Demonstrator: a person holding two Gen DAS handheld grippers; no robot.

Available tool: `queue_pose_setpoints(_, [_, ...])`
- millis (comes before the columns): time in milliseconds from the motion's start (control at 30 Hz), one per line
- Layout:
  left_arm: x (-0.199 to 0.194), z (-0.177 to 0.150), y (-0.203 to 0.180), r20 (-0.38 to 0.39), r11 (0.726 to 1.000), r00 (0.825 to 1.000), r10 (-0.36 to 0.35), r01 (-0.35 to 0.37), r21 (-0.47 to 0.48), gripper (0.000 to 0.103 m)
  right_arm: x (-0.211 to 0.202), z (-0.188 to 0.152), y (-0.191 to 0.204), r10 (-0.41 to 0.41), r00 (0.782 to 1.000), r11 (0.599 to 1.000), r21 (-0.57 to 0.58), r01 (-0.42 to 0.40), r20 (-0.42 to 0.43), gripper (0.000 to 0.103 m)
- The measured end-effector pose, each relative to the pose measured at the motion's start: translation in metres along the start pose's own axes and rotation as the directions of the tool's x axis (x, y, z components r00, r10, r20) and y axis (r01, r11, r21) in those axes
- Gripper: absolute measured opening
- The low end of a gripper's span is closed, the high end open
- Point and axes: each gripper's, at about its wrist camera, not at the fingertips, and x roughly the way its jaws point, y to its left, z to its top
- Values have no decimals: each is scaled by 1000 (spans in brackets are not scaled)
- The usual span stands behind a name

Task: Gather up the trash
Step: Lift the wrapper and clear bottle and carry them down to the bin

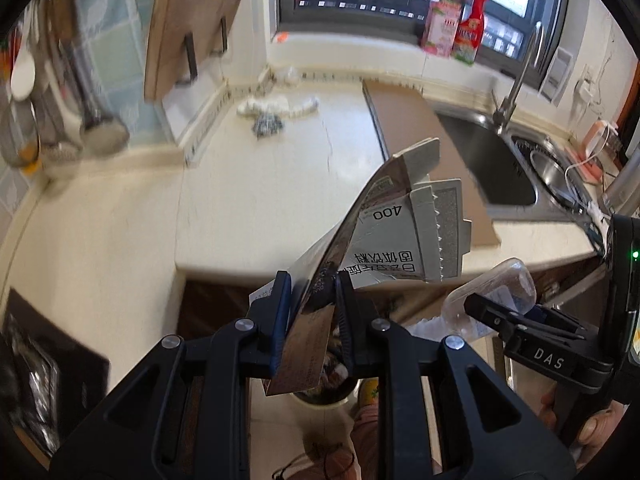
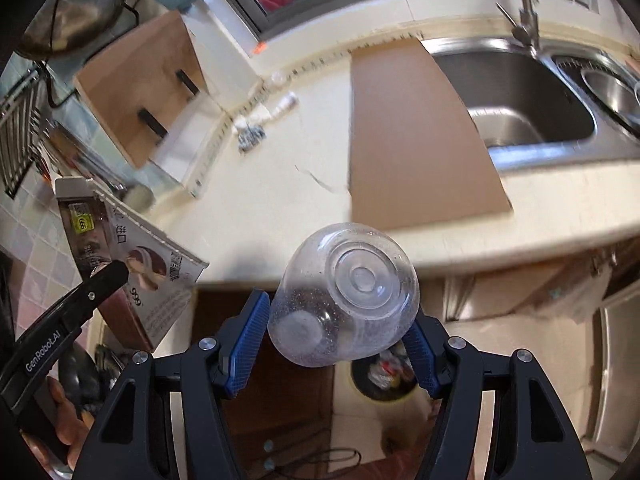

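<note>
My left gripper [image 1: 312, 292] is shut on a flattened cardboard package [image 1: 384, 224] with printed text, held up over the counter's front edge. The package also shows at the left of the right wrist view [image 2: 132, 256]. My right gripper [image 2: 340, 320] is shut on a clear empty plastic bottle [image 2: 348, 292], its base facing the camera. The bottle also shows in the left wrist view [image 1: 492, 296]. A trash bin [image 2: 382, 376] with rubbish in it stands on the floor below both grippers; it also shows in the left wrist view [image 1: 324, 388].
A cream counter [image 2: 272, 200] carries a brown cardboard sheet [image 2: 412, 140] beside a steel sink [image 2: 528, 108] with a tap. A crumpled cloth and small bits [image 2: 256, 124] lie near the back wall. Bottles [image 1: 456, 24] stand on the window sill. Utensils [image 1: 60, 112] hang at the left.
</note>
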Motion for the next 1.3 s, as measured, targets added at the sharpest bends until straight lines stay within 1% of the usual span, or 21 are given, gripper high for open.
queue_pose_setpoints(67, [15, -19, 0, -41, 1000, 999, -2, 2, -9, 19, 4, -21, -7, -14, 1000, 1000, 5, 14, -22, 65])
queue_pose_setpoints(100, [22, -24, 1, -53, 1000, 999, -3, 2, -14, 19, 9, -24, -12, -16, 999, 1000, 8, 16, -29, 65])
queue_pose_setpoints(233, [54, -55, 1, -100, 999, 995, 3, -9, -54, 19, 25, -59, -25, -37, 998, 999, -22, 36, -58, 65])
queue_pose_setpoints(300, [72, -68, -1, -110, 998, 994, 14, -21, -59, 19, 42, -65, -33, -55, 996, 998, -48, 52, -70, 65])
queue_pose_setpoints(433, [113, -91, -6, -133, 996, 990, 38, -49, -80, 19, 79, -90, -49, -85, 989, 993, -95, 73, -121, 64])
queue_pose_setpoints(633, [180, -136, -9, -221, 982, 975, 35, -75, -174, 19, 134, -123, -82, -119, 973, 988, -122, 96, -197, 64])
queue_pose_setpoints(733, [208, -155, -9, -222, 976, 974, 53, -98, -194, 19, 164, -138, -98, -134, 965, 985, -138, 105, -227, 64])
queue_pose_setpoints(867, [245, -175, -8, -250, 967, 967, 48, -108, -231, 19, 211, -145, -105, -152, 958, 981, -153, 117, -243, 64])
queue_pose_setpoints(967, [275, -190, -6, -267, 963, 963, 38, -107, -248, 20, 246, -150, -110, -159, 950, 982, -140, 125, -268, 64])
queue_pose_setpoints(1100, [303, -203, 2, -283, 960, 959, 17, -95, -264, 20, 283, -161, -119, -161, 946, 984, -125, 130, -281, 64])
queue_pose_setpoints(1300, [338, -222, 21, -315, 955, 949, -8, -86, -283, 20, 323, -179, -123, -157, 938, 984, -125, 123, -308, 65])
